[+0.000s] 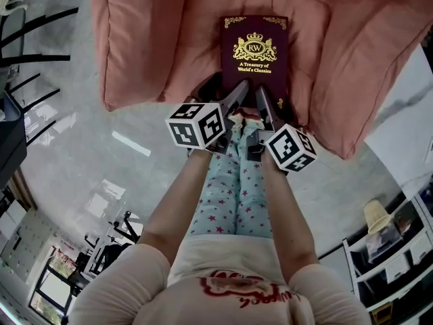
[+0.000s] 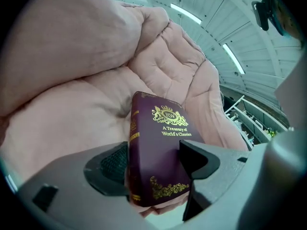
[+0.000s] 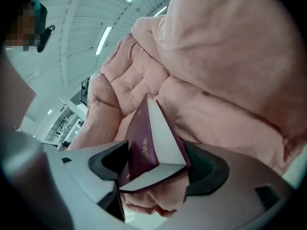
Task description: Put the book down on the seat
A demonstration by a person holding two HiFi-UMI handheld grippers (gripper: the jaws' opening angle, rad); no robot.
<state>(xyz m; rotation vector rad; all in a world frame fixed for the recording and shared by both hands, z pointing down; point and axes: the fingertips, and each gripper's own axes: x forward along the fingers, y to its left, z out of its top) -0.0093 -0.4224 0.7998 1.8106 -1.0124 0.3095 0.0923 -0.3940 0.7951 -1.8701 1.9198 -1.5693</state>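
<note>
Closest in, the person's pale shirt [image 1: 230, 293] and forearms [image 1: 177, 202] lead down to both tools. Noted: the maroon hardback book [image 1: 255, 53] with a gold crest lies cover-up on the seat cushion [image 1: 196, 53] of the pink padded armchair [image 1: 352, 66], its near end at the cushion's front. On the spine side the left gripper [image 2: 153, 162] is clamped across the near corner. At the opposite near corner the right gripper [image 3: 156, 164] stands spread wide about the book, with no evident squeeze.

Judgement: placement is nearly complete. Recommended: part the left jaws fully, then draw both tools straight back without twisting, lest the book slide towards the grey floor [image 1: 88, 114].
</note>
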